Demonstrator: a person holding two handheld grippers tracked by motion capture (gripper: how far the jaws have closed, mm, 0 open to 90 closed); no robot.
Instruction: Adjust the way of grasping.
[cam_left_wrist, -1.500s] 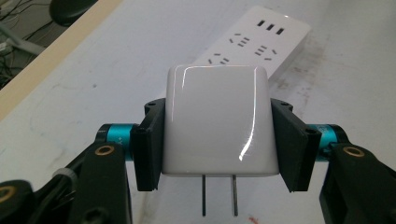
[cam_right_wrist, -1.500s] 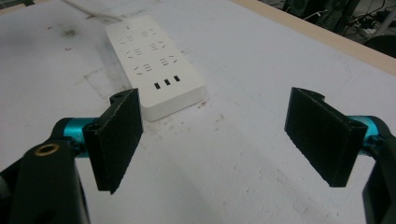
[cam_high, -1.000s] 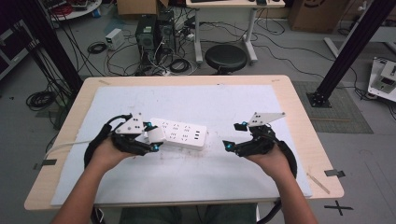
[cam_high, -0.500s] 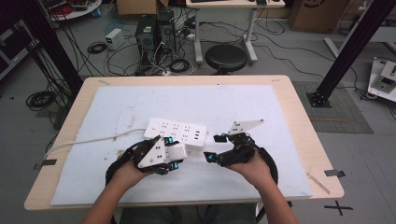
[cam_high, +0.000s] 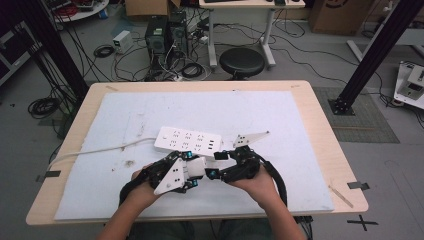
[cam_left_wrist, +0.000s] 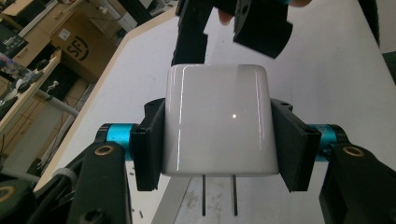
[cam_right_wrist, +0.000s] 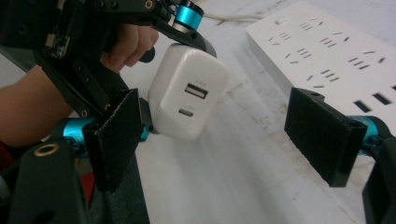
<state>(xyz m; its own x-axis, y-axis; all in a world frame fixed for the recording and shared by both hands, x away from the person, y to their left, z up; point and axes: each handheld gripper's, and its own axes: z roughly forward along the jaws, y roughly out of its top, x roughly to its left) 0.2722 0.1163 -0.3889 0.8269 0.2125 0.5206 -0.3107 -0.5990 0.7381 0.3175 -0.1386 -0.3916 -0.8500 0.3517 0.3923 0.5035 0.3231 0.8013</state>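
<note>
My left gripper (cam_left_wrist: 217, 135) clamps the white charger (cam_left_wrist: 217, 123) above the desk (cam_high: 310, 107), near the power strip (cam_high: 187, 140); prongs down, USB face toward my right gripper (cam_right_wrist: 224, 140), jaws spread wide.

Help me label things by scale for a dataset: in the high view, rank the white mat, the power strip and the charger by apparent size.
1. White mat, covering most of the table.
2. Power strip, a long bar lying on the mat.
3. Charger, a small white block held in the left claw, beside the open right claw.
</note>
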